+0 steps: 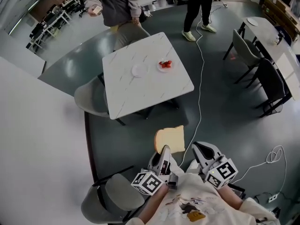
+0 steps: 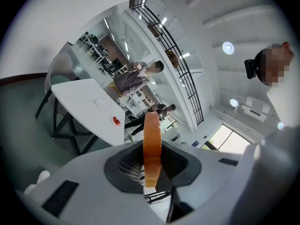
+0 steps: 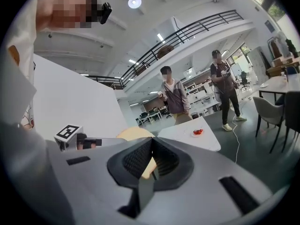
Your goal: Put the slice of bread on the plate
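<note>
Slice of bread (image 1: 171,137) sat between the left gripper (image 1: 164,151) jaws, short of the table (image 1: 126,95). Right gripper (image 1: 198,149) was just right of it. On the table the plate (image 1: 139,70) lay near the middle, with a dish of red food (image 1: 165,64) just right of it. A chair (image 1: 89,100) stood at the table's left. A person (image 1: 112,3) stood behind the table, a second person (image 1: 199,8) further right.

White marbled bench (image 1: 140,95) stands mid-floor. Red fruit (image 1: 165,64) lies on it, right of centre. Grey chair (image 1: 91,100) at its left side. Two persons (image 1: 112,3) (image 1: 199,3) stand beyond. White cable (image 1: 201,97) trails across floor.
</note>
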`<state>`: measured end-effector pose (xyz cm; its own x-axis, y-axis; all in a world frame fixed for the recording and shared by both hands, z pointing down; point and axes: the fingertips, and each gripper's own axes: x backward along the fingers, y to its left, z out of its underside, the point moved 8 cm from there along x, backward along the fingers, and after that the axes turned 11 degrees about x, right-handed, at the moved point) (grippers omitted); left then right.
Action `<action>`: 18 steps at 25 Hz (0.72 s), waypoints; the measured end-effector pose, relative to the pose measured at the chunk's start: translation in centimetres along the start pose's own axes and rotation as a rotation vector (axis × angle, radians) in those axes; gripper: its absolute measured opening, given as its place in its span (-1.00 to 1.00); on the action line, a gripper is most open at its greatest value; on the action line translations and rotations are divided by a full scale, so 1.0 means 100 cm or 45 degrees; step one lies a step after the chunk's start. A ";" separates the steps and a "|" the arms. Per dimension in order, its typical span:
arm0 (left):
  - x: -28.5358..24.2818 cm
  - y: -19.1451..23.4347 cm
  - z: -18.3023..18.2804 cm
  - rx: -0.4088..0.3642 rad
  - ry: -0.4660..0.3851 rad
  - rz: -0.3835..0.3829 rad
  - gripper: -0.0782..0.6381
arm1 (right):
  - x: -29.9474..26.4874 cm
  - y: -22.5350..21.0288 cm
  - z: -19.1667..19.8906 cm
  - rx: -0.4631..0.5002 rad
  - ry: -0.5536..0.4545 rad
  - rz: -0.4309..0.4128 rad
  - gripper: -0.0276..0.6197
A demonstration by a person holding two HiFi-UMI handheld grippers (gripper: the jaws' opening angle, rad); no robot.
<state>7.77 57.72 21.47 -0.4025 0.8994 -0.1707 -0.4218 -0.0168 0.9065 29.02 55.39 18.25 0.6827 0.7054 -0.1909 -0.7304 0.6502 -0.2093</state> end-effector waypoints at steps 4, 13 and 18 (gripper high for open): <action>-0.010 0.023 -0.043 0.036 -0.022 -0.004 -0.52 | -0.051 0.012 -0.009 0.023 0.014 -0.025 -0.90; -0.038 0.055 -0.144 0.099 -0.014 0.055 -0.52 | -0.156 0.038 -0.041 0.048 0.030 0.012 -0.90; -0.042 0.088 -0.188 0.155 -0.014 0.081 -0.52 | -0.207 0.053 -0.045 0.071 0.038 0.053 -0.90</action>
<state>-9.56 45.59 22.87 -0.4164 0.9028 -0.1075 -0.2934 -0.0215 0.9557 11.18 42.97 16.79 0.6513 0.7240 -0.2273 -0.7579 0.6357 -0.1468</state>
